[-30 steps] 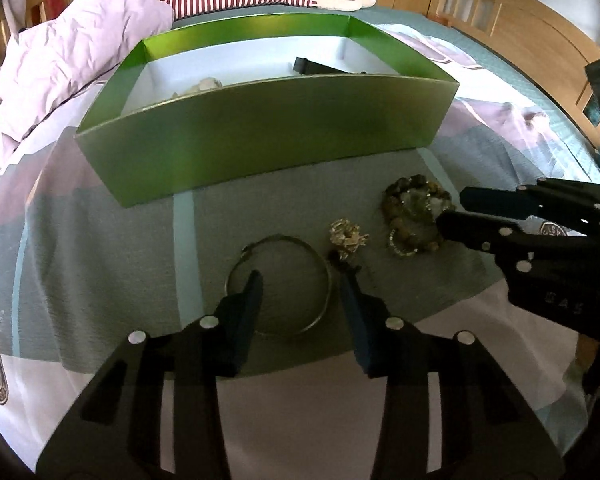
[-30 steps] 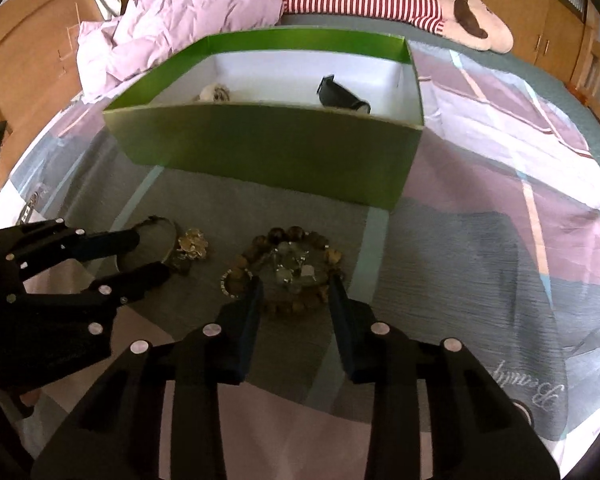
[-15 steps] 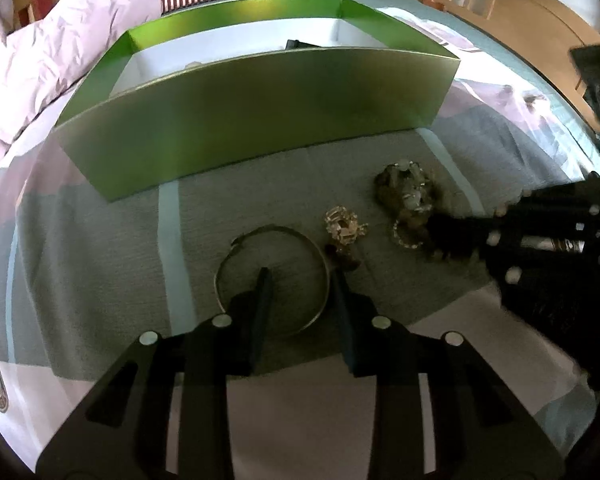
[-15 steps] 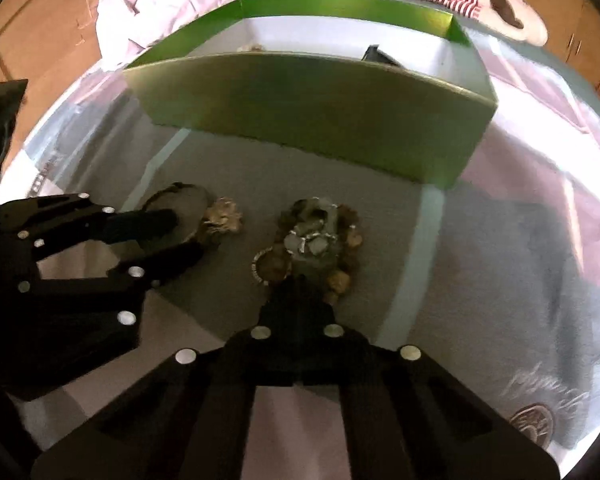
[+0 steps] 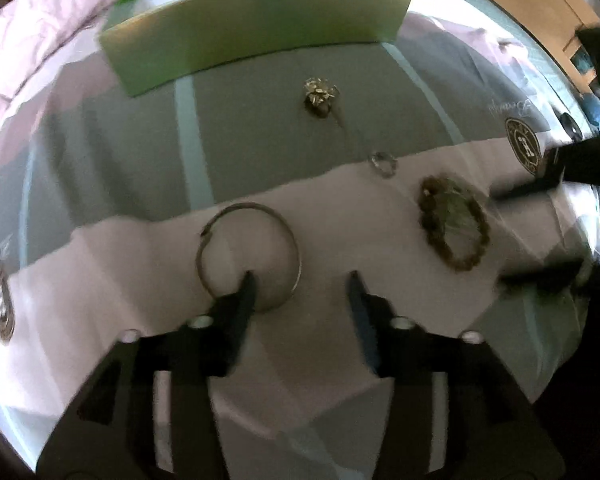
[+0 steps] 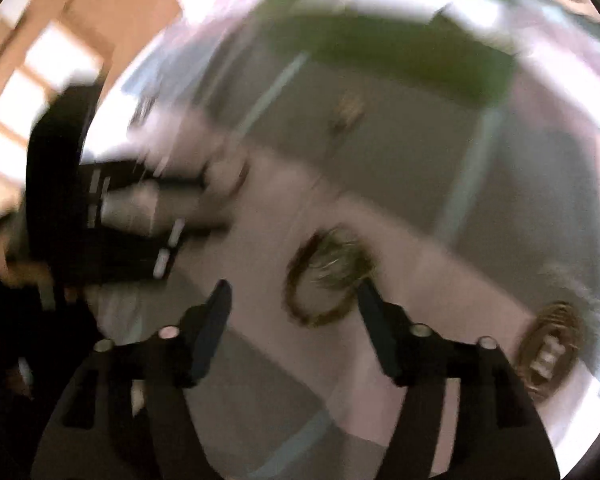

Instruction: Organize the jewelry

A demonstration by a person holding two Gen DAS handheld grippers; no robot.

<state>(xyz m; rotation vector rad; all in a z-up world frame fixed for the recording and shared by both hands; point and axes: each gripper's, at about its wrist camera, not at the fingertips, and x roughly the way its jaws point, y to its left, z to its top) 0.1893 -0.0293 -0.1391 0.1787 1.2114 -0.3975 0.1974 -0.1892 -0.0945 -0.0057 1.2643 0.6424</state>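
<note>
Lying flat on the pale band of the bedspread (image 5: 380, 240), the metal bangle (image 5: 248, 256) sits at the tip of the left gripper (image 5: 300, 292). That gripper's jaws have just been opening and stand apart; the left fingertip (image 5: 246, 292) overlaps the bangle's near rim, the other is clear of it, and nothing is clamped. The beaded bracelet (image 5: 454, 222) rests to the bangle's right on the same band, apart from it. A small ring (image 5: 383, 163) lies at the edge of the grey panel, and a gold brooch (image 5: 320, 94) lies farther up on the grey, near the green box (image 5: 260, 36).

The right wrist view is heavily blurred. The right gripper (image 6: 294, 302) has also just been opening; its jaws are spread with the beaded bracelet (image 6: 326, 276) between them on the bedspread, close to the right fingertip (image 6: 370, 304), not gripped. The left gripper's body shows at that view's left.
</note>
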